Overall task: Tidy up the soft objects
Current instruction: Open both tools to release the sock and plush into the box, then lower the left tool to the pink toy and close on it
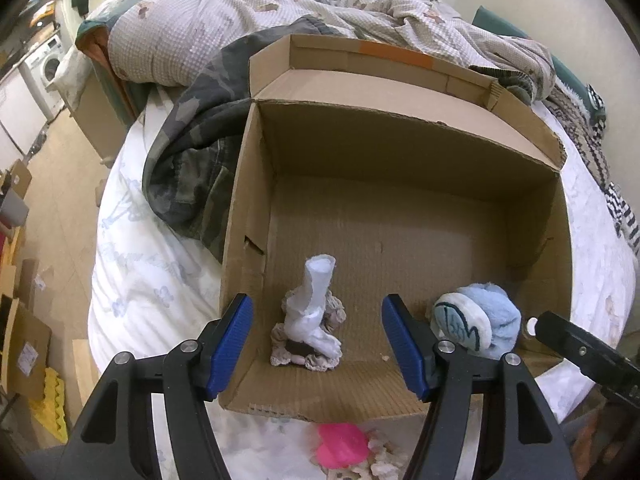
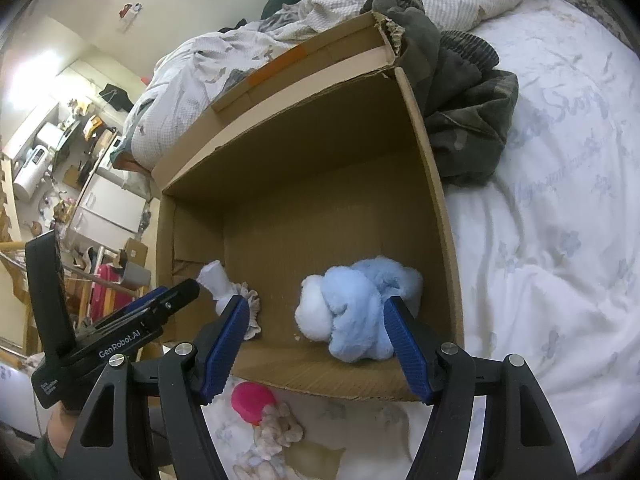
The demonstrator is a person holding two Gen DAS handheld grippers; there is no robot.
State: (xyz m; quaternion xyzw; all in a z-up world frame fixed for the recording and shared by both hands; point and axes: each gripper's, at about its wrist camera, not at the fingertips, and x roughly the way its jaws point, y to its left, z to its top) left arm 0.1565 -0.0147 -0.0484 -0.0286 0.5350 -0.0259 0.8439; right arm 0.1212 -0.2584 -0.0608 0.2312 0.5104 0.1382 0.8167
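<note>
Lying outside the cardboard box (image 2: 304, 208) on the bed sheet (image 2: 540, 280), the pink soft toy (image 2: 251, 402) sits at about 7 o'clock from the right gripper (image 2: 316, 344), just below the box's near wall. Both the right gripper and the left gripper (image 1: 318, 344) gape wide, holding nothing. In the left wrist view the toy is almost dead at 6 o'clock, so the left looks the nearer one for the pickup, while the blue plush (image 2: 360, 308) and white-and-lace bundle (image 1: 310, 320) already rest inside.

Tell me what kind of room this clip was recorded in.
Most likely a lived-in bedroom in a small flat: a cardboard box sits on a bed with a rumpled quilt, and a washing machine stands beyond.
</note>
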